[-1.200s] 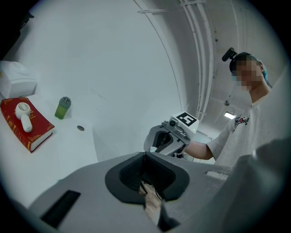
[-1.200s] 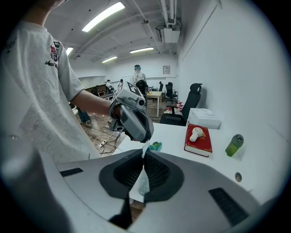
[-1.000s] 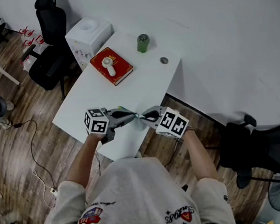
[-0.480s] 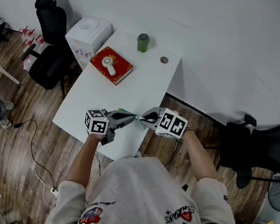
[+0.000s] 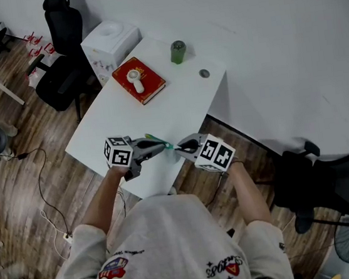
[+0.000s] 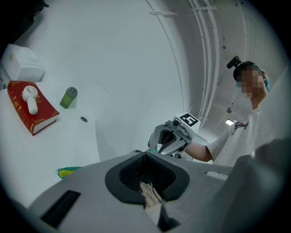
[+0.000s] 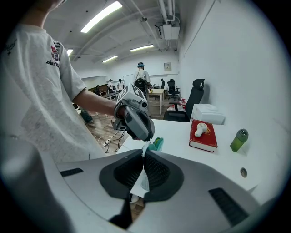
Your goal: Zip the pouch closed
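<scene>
Now both pinch tight: left gripper (image 5: pixel 161 145) and right gripper (image 5: pixel 179 148) hold the pouch (image 7: pixel 158 144) spanning lengthwise between their tips.

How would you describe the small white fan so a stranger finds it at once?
On the far half of the white table lies a red book, and the fan lies flat on its cover. Its round head and short handle set it apart; the green cup nearby stands on the table itself.
</scene>
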### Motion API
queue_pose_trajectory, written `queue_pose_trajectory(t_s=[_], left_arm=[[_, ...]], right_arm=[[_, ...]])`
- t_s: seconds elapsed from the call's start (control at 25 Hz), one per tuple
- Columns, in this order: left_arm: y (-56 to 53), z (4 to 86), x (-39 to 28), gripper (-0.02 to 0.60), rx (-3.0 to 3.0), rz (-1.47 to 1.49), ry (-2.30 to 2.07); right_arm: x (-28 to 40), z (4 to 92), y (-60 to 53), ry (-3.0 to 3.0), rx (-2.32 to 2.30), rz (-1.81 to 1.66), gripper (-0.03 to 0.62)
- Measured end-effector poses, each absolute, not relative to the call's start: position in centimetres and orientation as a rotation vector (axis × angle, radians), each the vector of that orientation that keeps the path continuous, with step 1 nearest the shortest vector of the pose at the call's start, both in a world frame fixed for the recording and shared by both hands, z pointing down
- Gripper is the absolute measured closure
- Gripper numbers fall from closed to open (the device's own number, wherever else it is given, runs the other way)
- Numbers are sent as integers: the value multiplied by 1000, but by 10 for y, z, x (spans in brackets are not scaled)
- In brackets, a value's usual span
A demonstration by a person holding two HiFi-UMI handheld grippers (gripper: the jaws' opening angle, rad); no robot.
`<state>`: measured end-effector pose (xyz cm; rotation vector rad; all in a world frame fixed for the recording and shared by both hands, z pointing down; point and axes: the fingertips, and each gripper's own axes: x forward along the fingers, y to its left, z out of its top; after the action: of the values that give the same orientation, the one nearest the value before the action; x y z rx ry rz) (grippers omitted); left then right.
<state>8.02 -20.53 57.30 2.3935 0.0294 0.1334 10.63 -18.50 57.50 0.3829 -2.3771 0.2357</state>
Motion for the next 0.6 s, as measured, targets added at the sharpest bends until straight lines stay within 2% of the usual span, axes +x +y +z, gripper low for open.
queue_pose_trajectory(t_s=[0.6], left_arm=[[-206,579,73,575,2393,153,40]], right_arm=[[102,579,-185,-2370,375,250,582]])
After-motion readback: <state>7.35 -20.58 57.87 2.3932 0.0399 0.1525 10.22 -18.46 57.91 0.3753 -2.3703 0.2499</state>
